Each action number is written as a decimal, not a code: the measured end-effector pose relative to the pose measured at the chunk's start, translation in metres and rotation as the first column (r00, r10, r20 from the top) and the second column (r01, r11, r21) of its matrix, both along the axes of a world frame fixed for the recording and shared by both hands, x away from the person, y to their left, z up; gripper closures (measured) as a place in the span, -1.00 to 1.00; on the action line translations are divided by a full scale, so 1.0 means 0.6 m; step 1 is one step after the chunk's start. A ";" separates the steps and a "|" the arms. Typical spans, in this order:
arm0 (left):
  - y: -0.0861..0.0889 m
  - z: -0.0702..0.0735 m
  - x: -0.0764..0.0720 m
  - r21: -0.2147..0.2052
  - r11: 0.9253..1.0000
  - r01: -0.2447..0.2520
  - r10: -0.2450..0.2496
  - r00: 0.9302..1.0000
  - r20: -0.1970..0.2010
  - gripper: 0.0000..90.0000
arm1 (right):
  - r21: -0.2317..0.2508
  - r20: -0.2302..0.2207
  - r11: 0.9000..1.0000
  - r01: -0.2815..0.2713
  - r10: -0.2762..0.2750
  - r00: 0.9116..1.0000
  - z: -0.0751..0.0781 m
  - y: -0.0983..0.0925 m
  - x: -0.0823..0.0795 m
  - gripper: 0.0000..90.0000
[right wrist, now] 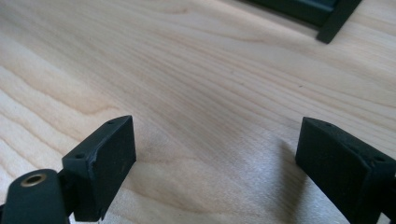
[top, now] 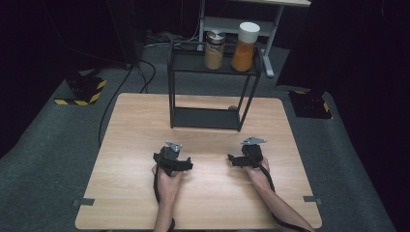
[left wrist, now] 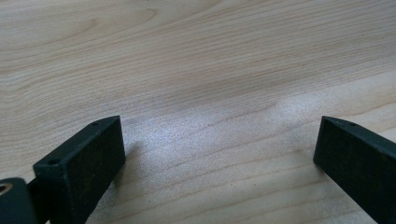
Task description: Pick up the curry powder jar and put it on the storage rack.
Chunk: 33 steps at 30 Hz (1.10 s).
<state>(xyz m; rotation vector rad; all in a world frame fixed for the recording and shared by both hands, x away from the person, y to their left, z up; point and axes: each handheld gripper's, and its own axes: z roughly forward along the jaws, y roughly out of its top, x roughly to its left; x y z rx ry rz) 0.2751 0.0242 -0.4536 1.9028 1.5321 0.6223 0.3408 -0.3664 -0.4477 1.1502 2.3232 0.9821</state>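
Note:
Both hands rest low on the wooden table [top: 125, 145], each holding a black gripper. My left gripper [top: 172, 153] sits at the table's middle left, and my right gripper [top: 247, 151] at the middle right. In the left gripper view my left gripper [left wrist: 219, 154] is open, its jaws wide apart over bare wood. In the right gripper view my right gripper [right wrist: 215, 156] is open too, with nothing between its jaws. A black two-level rack [top: 212, 118] stands at the table's far middle. On its top shelf stand a brown-filled jar [top: 214, 50] and an orange-filled jar with a white lid [top: 244, 47].
A foot of the rack [right wrist: 334, 23] shows at the top right of the right gripper view. Grey carpet surrounds the table, with yellow-and-black striped blocks [top: 82, 92] at the left and cables on the floor. A white desk frame [top: 270, 34] stands behind the rack.

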 end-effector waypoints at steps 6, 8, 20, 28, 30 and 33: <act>0.000 0.000 0.000 0.000 1.000 0.000 0.000 1.000 0.000 -0.96 | -0.001 -0.008 1.000 -0.015 0.015 1.000 0.001 -0.001 0.006 -0.83; 0.000 0.000 0.000 0.000 1.000 0.001 -0.001 1.000 0.001 -0.96 | -0.002 -0.009 1.000 -0.018 0.018 1.000 0.001 -0.001 0.006 -0.84; 0.000 0.000 0.001 -0.001 1.000 0.002 -0.002 1.000 0.001 -0.96 | -0.002 -0.010 1.000 -0.017 0.017 1.000 0.001 0.000 0.006 -0.84; 0.000 0.000 0.001 -0.001 1.000 0.001 -0.001 1.000 0.001 -0.96 | -0.002 -0.009 1.000 -0.018 0.018 1.000 0.001 -0.001 0.006 -0.84; 0.000 0.000 0.001 0.000 1.000 0.002 -0.002 1.000 0.001 -0.96 | -0.002 -0.009 1.000 -0.017 0.017 1.000 0.001 0.000 0.006 -0.84; 0.000 0.000 0.001 -0.001 1.000 0.002 -0.002 1.000 0.000 -0.96 | -0.002 -0.009 1.000 -0.018 0.018 1.000 0.001 -0.001 0.006 -0.84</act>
